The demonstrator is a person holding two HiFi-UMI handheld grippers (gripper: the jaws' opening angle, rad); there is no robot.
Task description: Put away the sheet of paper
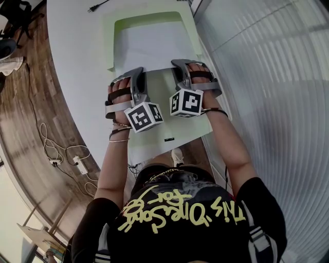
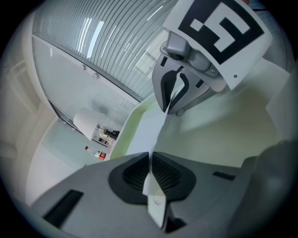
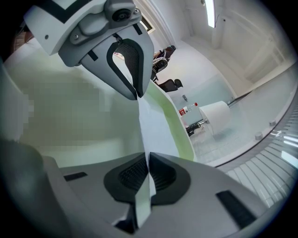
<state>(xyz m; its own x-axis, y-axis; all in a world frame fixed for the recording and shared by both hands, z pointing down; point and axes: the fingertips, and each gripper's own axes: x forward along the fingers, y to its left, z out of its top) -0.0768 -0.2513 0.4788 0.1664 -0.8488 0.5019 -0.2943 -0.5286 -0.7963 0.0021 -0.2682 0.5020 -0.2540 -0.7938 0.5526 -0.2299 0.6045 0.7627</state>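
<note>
1. Nearest the camera, a person in a black shirt (image 1: pixel 180 215) with yellow lettering is reaching both arms forward over a white table (image 1: pixel 77 61).
2. The left hand (image 1: pixel 116 98) is gripping the left gripper (image 1: pixel 139 72) and the right hand (image 1: pixel 206 88) is gripping the right gripper (image 1: pixel 178 64). The two tools are sitting side by side, close but apart, each carrying a cube of black and white square markers.
3. The left gripper's jaws are pressing together on the near edge of the sheet of paper (image 1: pixel 149 46). In the left gripper view, the thin white sheet (image 2: pixel 150 135) is running edge-on between the ribbed pads (image 2: pixel 135 169).
4. The right gripper's jaws are likewise clamping the same near edge. In the right gripper view, the paper (image 3: pixel 151 125) is passing between that tool's pads (image 3: pixel 163 174) and stretching toward the other gripper.
5. Beyond the jaws, the sheet is lying over a pale green folder (image 1: pixel 164 123), with a green border framing its far end on three sides. It is hard to tell whether the far end is sitting inside the folder or resting on top.
6. The folder is lying flat on the table, its near flap reaching the table's near edge.
7. Farther off, a black plug (image 1: pixel 93 8) is resting at the table's far end.
8. To the left, cables and a power strip (image 1: pixel 79 165) are lying on a wood floor (image 1: pixel 25 102).
</note>
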